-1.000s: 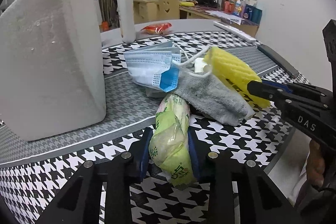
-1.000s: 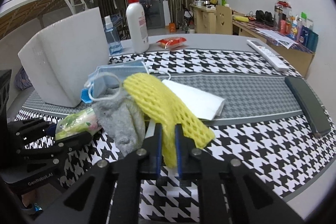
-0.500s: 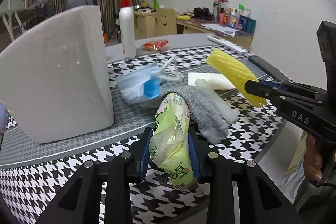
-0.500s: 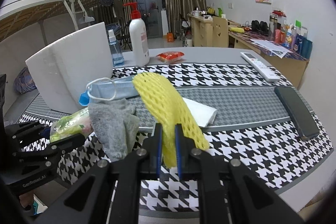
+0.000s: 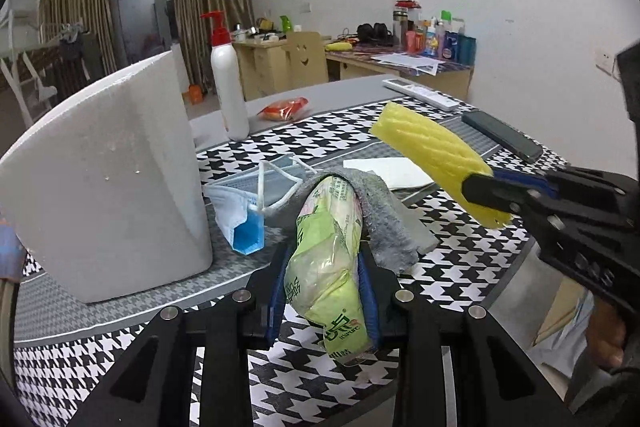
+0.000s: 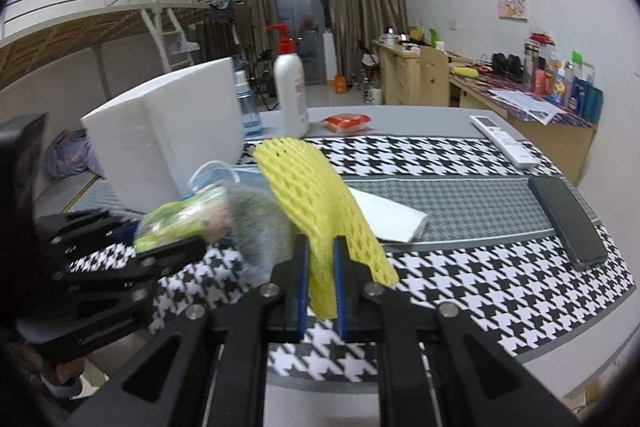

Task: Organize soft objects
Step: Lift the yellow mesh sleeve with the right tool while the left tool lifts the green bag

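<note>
Hiding much of the grey sock (image 5: 380, 215), a green packet (image 5: 326, 267) fills the clenched left hand-held gripper (image 5: 322, 291).

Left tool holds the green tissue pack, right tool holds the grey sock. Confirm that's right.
Not quite. The left tool does hold the green tissue pack, but the right tool holds the yellow foam net, not the grey sock. The right wrist view shows it.

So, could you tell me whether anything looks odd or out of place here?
Yes: a grey fabric sock is draped over the far end of the green plastic tissue packet clamped in the left gripper, so it seems to be riding along unintentionally. The right gripper holds only the yellow foam mesh sleeve.
</note>
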